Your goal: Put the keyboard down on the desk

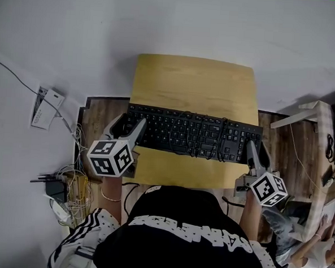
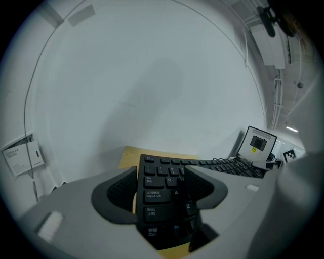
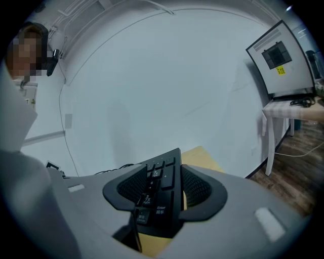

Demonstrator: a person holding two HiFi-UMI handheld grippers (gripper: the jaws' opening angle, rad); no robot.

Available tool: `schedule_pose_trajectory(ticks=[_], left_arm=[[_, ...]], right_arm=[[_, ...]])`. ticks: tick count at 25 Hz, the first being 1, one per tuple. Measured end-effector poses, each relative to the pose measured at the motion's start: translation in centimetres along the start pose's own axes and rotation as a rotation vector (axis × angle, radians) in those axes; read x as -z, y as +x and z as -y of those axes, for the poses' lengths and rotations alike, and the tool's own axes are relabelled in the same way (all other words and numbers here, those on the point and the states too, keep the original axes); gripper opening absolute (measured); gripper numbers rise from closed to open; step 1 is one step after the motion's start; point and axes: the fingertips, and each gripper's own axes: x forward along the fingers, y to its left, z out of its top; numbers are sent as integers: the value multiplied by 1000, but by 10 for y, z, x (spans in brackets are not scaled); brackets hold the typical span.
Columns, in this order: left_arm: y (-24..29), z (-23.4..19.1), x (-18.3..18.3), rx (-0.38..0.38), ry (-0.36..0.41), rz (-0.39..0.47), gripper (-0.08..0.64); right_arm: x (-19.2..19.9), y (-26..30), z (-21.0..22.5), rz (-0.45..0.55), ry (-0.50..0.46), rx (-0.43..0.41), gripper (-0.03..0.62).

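A black keyboard [image 1: 193, 132] with its cable looped over the keys lies across the small yellow desk [image 1: 193, 81], spanning its width near the front. My left gripper [image 1: 135, 131] is shut on the keyboard's left end [image 2: 154, 195], fingers [image 2: 119, 195] on either side of it. At the other end, my right gripper [image 1: 252, 150] is shut on the number-pad end [image 3: 159, 195]. Yellow desk top shows under the keyboard in both gripper views. I cannot tell whether the keyboard rests on the desk or hangs just above it.
The desk stands against a white wall. A router and tangled cables [image 1: 62, 189] lie on the floor at the left. A white table [image 1: 320, 140] stands at the right, with a seated person [image 1: 319, 250] beside it. A monitor [image 3: 281, 58] shows on that table.
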Motion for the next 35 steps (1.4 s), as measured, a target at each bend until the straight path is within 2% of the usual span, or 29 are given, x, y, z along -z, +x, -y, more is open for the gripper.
schedule_pose_trajectory(ticks=[6, 9, 15, 19, 35], left_arm=[[0, -1, 7, -14, -17, -27, 275], [-18, -1, 4, -12, -18, -27, 275], [-43, 8, -67, 72, 53, 114, 275], [-59, 12, -63, 65, 50, 102, 275], [-34, 13, -39, 23, 42, 26, 274]], right_arm=[[3, 3, 2, -30, 4, 1, 213], [0, -10, -10, -31, 1, 0, 213], [-49, -38, -55, 142, -40, -11, 213], [-50, -51, -60, 136, -42, -14, 213], [-33, -25, -29, 67, -12, -14, 213]])
